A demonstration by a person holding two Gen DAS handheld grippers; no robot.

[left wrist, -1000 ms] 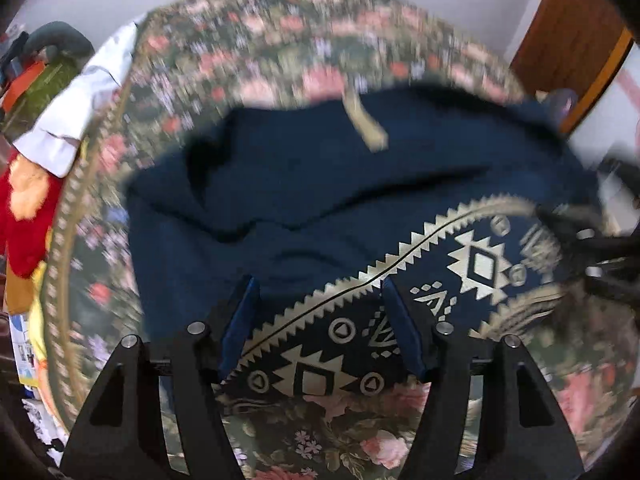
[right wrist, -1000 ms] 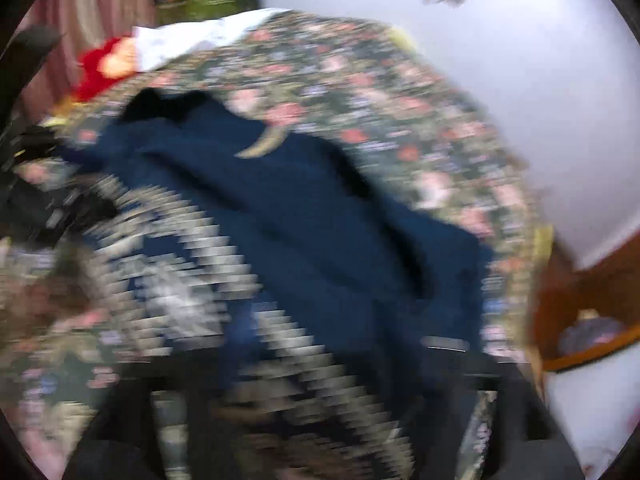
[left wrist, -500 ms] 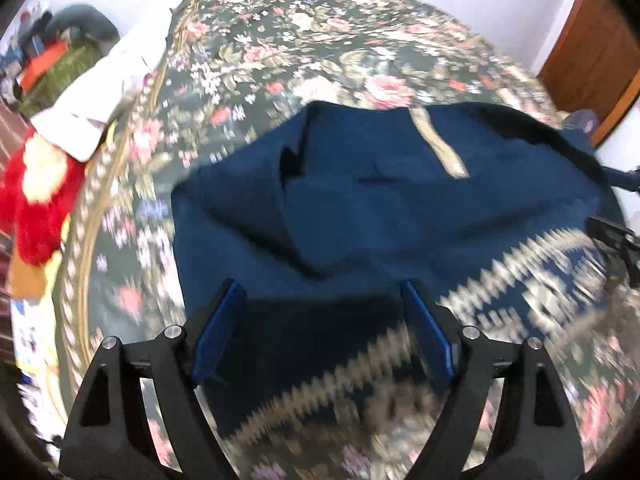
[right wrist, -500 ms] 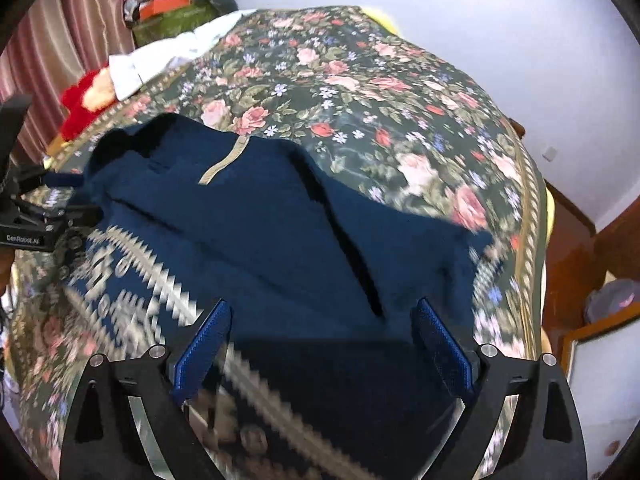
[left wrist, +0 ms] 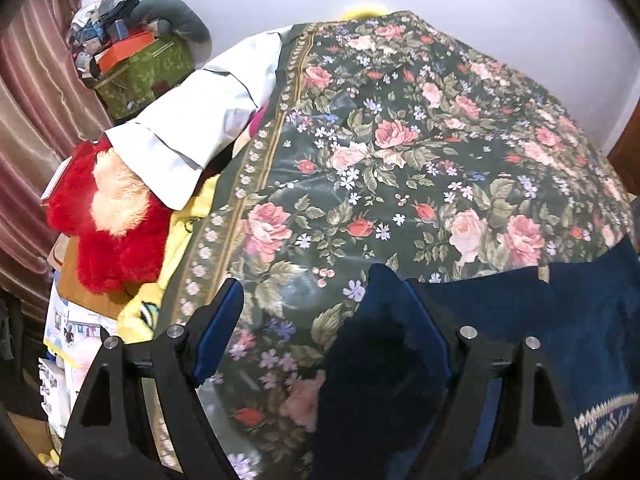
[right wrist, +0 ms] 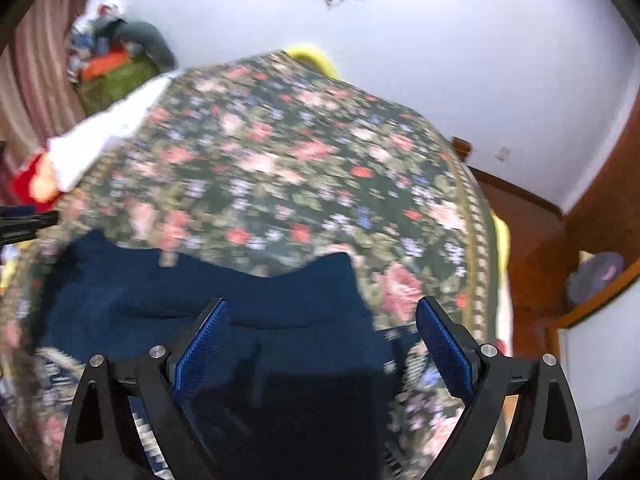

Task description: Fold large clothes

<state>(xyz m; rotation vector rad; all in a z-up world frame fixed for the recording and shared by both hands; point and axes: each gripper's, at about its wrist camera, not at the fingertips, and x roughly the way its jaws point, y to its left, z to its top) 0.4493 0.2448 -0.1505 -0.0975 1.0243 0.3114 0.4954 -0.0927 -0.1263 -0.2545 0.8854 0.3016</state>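
A dark navy garment with a cream patterned band lies on the floral bedspread. In the left wrist view its left corner sits between and under my open left gripper, near the right finger. In the right wrist view the garment spreads across the near bed, and its upper right corner lies between the fingers of my open right gripper. Neither gripper holds cloth. The right wrist view is motion-blurred.
A white folded cloth and a red plush toy lie at the bed's left edge, with a cluttered green box behind. A wooden floor and door are to the right. The left gripper's tip shows at far left.
Both grippers have moved forward and tilted up over the garment toward its far edge. The patterned band has dropped out of the centre of both views, and more bare bedspread shows ahead.
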